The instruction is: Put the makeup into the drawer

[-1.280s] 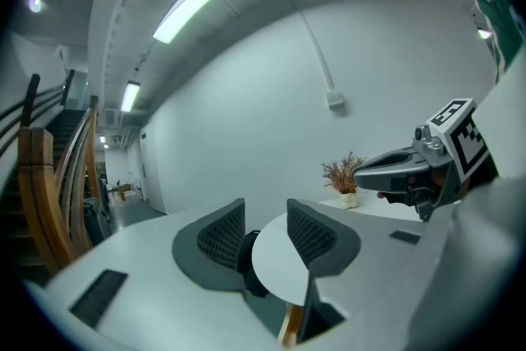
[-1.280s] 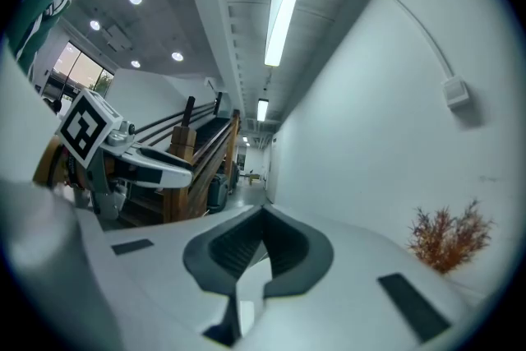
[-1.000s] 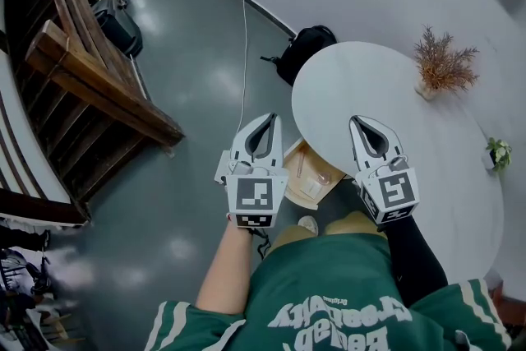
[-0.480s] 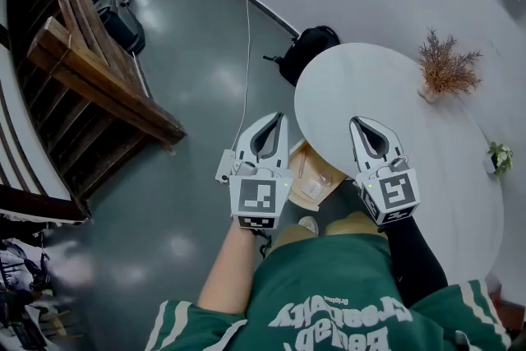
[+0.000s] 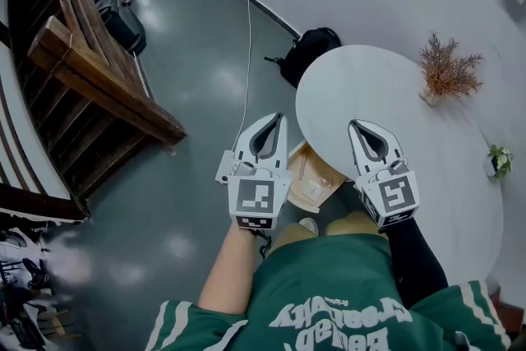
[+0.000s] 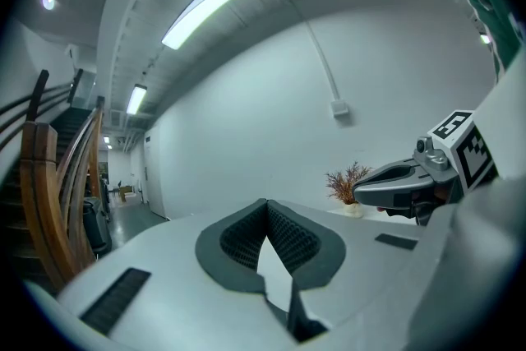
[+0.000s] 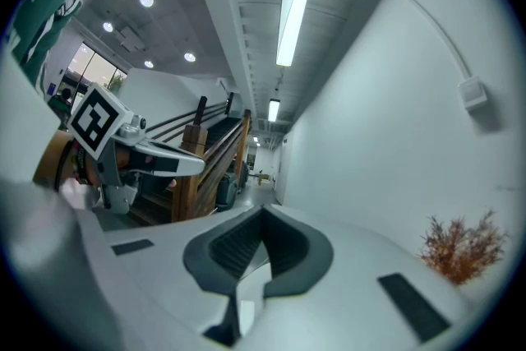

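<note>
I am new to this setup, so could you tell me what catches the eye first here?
The left tool and right tool, both shut and empty, are held side by side mid-frame. Beyond the right tool is a round white table bearing a dried plant at its far edge; a wooden staircase fills the left.

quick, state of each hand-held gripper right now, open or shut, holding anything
Left hand-held gripper: closed, nothing between its jaws.
Right hand-held gripper: closed, nothing between its jaws.
</note>
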`<action>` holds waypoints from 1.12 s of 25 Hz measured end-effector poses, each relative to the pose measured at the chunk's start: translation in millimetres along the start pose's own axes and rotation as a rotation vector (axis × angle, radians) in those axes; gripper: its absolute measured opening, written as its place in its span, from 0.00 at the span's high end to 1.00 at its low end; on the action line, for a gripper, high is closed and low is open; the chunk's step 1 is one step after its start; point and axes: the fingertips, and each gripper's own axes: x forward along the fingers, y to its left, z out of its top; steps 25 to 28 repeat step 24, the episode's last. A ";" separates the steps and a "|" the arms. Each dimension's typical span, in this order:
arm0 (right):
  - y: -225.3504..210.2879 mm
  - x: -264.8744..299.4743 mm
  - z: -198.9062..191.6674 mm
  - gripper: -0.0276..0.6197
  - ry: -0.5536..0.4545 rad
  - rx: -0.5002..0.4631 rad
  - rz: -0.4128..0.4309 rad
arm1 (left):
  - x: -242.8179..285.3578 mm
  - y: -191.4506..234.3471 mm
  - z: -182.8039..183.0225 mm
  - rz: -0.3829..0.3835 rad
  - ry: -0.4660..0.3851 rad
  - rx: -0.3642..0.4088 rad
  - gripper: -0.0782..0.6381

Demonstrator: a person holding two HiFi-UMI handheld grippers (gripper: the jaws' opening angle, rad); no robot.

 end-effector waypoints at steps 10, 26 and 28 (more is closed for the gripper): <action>-1.5 0.2 -13.3 0.95 0.017 -0.022 -0.014 | -1.4 -0.7 -5.7 -0.010 0.009 -0.007 0.89; -1.1 -1.5 -12.0 0.95 0.015 -0.021 -0.015 | -1.6 -2.4 -6.1 -0.017 0.017 0.005 0.89; -1.1 -1.5 -12.0 0.95 0.015 -0.021 -0.015 | -1.6 -2.4 -6.1 -0.017 0.017 0.005 0.89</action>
